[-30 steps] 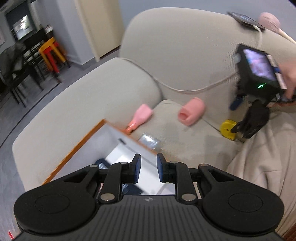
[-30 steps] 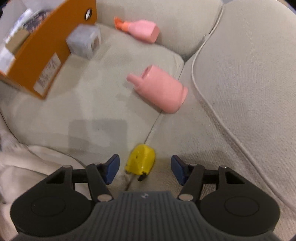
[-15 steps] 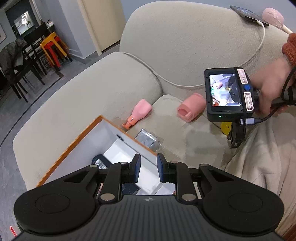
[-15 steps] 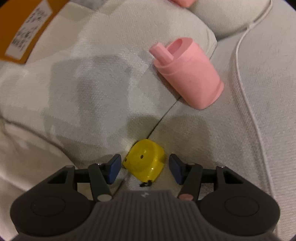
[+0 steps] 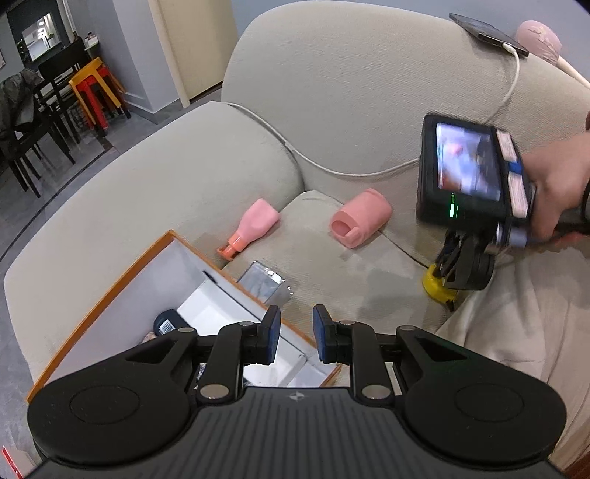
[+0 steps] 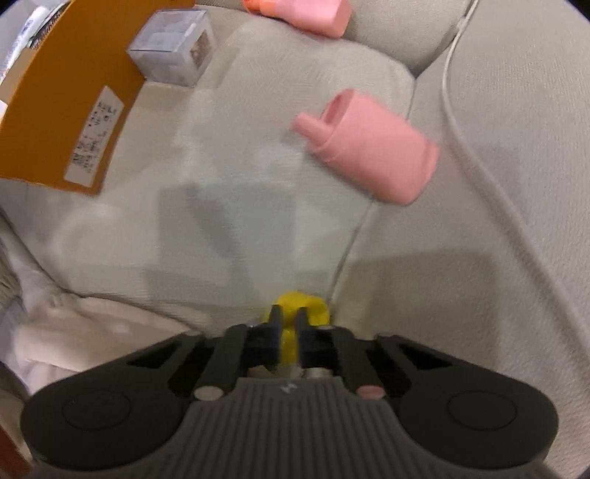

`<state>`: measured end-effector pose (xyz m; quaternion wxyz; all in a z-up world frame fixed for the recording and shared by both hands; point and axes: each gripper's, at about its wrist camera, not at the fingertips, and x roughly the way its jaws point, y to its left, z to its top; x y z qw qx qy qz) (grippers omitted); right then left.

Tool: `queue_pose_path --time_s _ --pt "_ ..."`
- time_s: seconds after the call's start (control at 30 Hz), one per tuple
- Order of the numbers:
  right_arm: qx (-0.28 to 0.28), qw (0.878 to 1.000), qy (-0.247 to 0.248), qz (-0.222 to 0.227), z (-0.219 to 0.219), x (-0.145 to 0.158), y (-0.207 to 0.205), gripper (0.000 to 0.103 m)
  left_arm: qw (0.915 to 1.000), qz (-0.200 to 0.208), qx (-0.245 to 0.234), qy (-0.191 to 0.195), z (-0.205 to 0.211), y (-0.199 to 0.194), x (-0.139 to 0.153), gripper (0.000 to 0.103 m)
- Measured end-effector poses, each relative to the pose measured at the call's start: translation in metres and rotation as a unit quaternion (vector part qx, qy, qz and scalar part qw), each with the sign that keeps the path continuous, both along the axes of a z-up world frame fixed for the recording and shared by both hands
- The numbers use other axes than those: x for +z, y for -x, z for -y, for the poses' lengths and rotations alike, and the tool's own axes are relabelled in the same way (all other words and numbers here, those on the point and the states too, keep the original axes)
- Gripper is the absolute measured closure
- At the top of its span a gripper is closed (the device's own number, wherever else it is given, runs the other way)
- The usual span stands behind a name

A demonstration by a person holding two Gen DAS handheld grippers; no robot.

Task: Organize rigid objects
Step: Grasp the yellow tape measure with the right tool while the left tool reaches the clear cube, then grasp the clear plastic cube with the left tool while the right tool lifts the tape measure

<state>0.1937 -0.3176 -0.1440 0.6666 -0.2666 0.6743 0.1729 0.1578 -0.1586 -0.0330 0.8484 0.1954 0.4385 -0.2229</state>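
Beige sofa cushions (image 6: 258,165) carry everything. Nearest in the right wrist view, the right gripper (image 6: 289,324) points down at the seat, its fingers closed narrow on the yellow piece (image 6: 306,306), which sits at the seam between cushions beside a cream blanket (image 6: 92,324). The grip looks shallow: only an edge of the piece lies between the pads, the rest bulging beyond the fingertips. I judge it could twist or pop free on the lift and drop into the seam, where it would be awkward to fetch (the frame is blurred, so how deep the bite goes is unclear). The fingertips could also catch fabric if they press further into the cushion.

Further off lie the pink cup (image 6: 372,147) on its side, a clear case (image 6: 173,48) touching the orange box (image 6: 66,110), and a pink bottle (image 6: 302,14) against the armrest. A white cable (image 6: 464,121) trails across the backrest. The left gripper (image 5: 297,333) hangs above the box, its fingers narrowly apart with nothing between them.

Half a second back, the right fingers stood wide on either side of the yellow piece; they have just been closing and now pinch it. The gripper is also lower, and the cup, case and bottle show again at the top of its view.
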Motion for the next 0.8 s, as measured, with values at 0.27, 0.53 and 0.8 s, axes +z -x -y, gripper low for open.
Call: queue_pose_path --time_s 0.27,0.53,0.8 --pt "-0.028 1.0 -0.003 0.009 0.011 -0.005 -0.002 0.053 0.9999 -0.009 0.011 0.003 0.001 -0.004 -0.006 0.075" --pt "-0.041 0.998 0.015 -0.042 0.008 -0.029 -0.001 0.054 0.9998 -0.019 0.009 -0.003 0.007 -0.014 -0.014 0.075" --pt "-0.028 0.997 0.053 -0.04 -0.001 -0.047 -0.004 0.06 0.9996 -0.022 0.003 -0.018 0.009 -0.022 -0.018 0.074"
